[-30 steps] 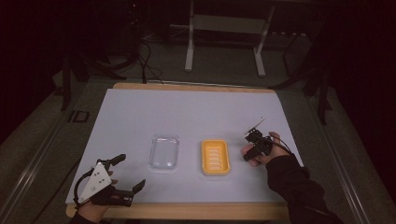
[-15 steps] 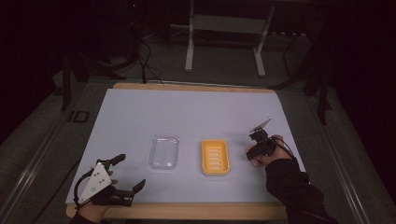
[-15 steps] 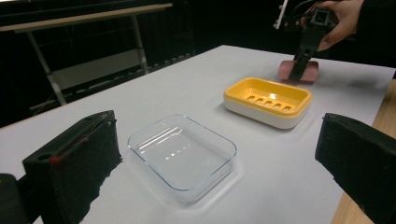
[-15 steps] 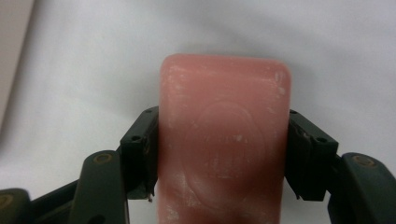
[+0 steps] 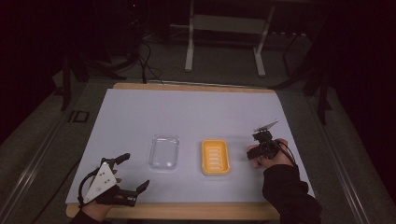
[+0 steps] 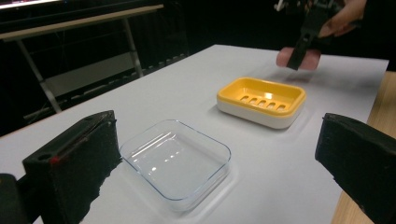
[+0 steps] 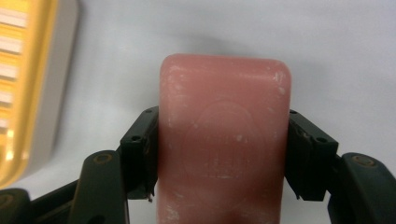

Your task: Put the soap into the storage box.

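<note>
1. The far half of the table (image 5: 187, 107) lay bare from its left edge to its right edge; a gripper could cross there freely.
2. Two obstacles stood mid-table toward the near edge: the clear glass dish (image 5: 164, 152) and, just to its right, the yellow soap dish (image 5: 215, 157), with a narrow open lane between them.
3. The right gripper (image 5: 256, 152), clamped on the pink soap bar (image 7: 224, 144), occupied the strip between the yellow soap dish and the right edge.
4. The left gripper (image 5: 133, 172), jaws wide apart, blocked the near left corner.
</note>
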